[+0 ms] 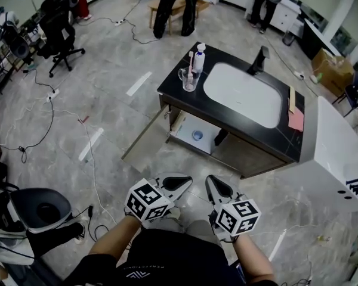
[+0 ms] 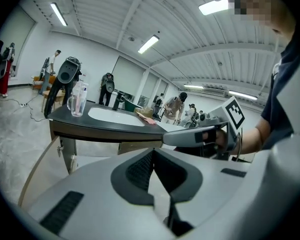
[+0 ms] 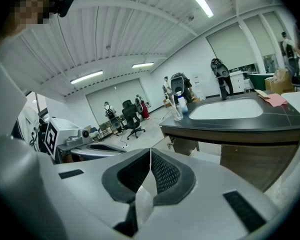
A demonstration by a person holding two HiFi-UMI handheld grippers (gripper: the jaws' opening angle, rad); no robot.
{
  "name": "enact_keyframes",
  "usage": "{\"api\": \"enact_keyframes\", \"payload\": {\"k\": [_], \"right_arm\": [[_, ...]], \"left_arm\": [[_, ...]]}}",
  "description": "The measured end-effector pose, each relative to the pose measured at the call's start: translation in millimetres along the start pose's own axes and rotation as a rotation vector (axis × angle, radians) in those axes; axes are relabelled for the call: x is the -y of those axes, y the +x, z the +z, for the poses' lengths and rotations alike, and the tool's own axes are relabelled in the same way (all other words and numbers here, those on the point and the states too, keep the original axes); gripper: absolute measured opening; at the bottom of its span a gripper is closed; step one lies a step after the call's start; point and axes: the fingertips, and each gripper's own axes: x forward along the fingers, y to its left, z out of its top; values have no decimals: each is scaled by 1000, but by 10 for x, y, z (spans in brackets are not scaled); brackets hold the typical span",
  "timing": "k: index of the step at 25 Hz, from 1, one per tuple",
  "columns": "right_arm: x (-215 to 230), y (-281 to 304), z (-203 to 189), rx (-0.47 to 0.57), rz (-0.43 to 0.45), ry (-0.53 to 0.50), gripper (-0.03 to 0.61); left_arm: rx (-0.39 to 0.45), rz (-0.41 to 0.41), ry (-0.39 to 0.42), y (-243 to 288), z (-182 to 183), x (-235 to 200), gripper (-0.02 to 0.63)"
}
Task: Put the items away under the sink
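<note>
Head view: left tongs [image 1: 180, 183] and right tongs [image 1: 213, 185] closed, empty (short of the sink [image 1: 244, 97]); cup [image 1: 188, 80] and bottle [image 1: 198, 58] wait beside it, door [image 1: 144, 142] below open.

Both forearms reach forward from the near edge of the head view, side by side and close together. The left hand-held gripper [image 1: 178, 184] has its jaws pressed together with nothing between them, tips angled slightly down and away. The right hand-held gripper [image 1: 216, 187] sits just beside it, jaws likewise closed and empty.
</note>
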Motion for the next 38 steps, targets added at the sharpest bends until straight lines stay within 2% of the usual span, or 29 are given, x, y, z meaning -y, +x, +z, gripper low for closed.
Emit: {"api": "enact_keyframes", "payload": {"k": [6, 11, 17, 22, 29, 32, 38], "right_arm": [[72, 134, 96, -25, 31, -32, 35], [280, 185, 294, -25, 70, -73, 35], [578, 185, 552, -26, 120, -124, 35], [868, 159, 672, -27, 144, -119, 35], [1124, 175, 806, -3, 152, -139, 35], [1114, 183, 835, -4, 199, -138, 35], [1213, 327, 883, -18, 222, -143, 35]], "left_arm": [[15, 3, -33, 107, 51, -119, 0], [8, 38, 25, 331, 238, -127, 0], [50, 75, 3, 667, 497, -202, 0], [74, 60, 25, 958, 690, -89, 0], [59, 129, -2, 1215, 703, -234, 0], [65, 154, -23, 1226, 717, -321, 0], [112, 193, 9, 1343, 879, -530, 0]]}}
